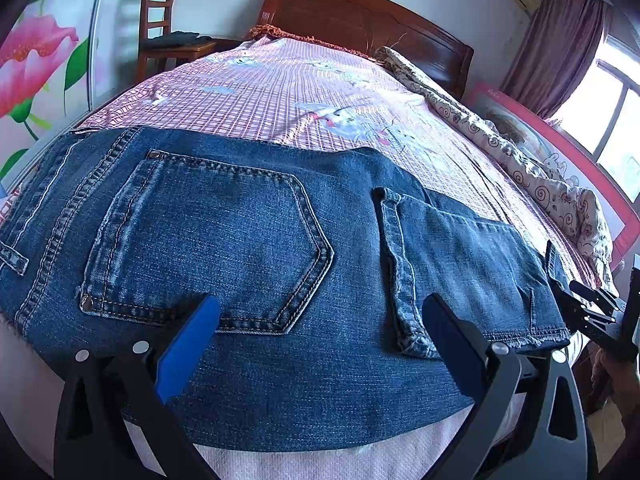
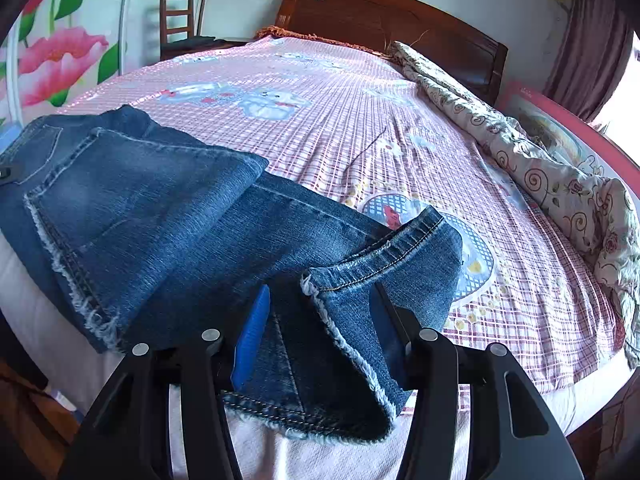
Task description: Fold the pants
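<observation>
Blue jeans (image 1: 240, 220) lie on the bed's near edge, back pocket (image 1: 208, 240) facing up. My left gripper (image 1: 320, 312) hovers just over the seat of the jeans, open, its blue-padded fingers (image 1: 196, 328) spread wide with nothing pinched. In the right wrist view the jeans (image 2: 140, 200) run left, and a frayed leg end (image 2: 360, 264) is doubled back and lies loosely between the parted fingers of my right gripper (image 2: 320, 312). The pads do not press on it. The right gripper (image 1: 568, 296) also shows at the far right of the left wrist view, by the jeans' edge.
The bed has a pink checked sheet (image 2: 360, 120) and a dark wooden headboard (image 1: 360, 20). A rolled floral quilt (image 2: 540, 160) lies along the right side beside a pink rail (image 1: 580, 152). A wooden chair (image 1: 160, 20) stands at the back left.
</observation>
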Action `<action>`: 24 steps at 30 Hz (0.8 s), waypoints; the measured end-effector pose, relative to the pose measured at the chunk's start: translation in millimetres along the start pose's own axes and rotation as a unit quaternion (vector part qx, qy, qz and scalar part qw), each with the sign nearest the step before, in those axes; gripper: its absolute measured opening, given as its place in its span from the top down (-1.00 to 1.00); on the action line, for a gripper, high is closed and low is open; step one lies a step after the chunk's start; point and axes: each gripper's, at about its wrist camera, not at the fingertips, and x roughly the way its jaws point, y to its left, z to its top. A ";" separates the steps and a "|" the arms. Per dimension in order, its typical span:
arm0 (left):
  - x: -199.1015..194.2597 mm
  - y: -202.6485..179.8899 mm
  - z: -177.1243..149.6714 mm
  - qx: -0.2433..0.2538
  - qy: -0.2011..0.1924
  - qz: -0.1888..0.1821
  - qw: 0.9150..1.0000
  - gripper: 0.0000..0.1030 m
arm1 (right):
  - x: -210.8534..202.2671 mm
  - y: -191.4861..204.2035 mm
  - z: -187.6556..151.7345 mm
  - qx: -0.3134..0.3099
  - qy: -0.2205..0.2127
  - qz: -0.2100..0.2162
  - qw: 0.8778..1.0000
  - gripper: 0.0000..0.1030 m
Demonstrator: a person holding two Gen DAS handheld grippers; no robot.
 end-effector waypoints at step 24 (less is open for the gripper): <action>-6.0 12.2 3.6 -0.026 -0.006 -0.026 0.999 -0.96 | -87.6 85.8 115.0 0.082 -0.121 0.264 0.953 0.87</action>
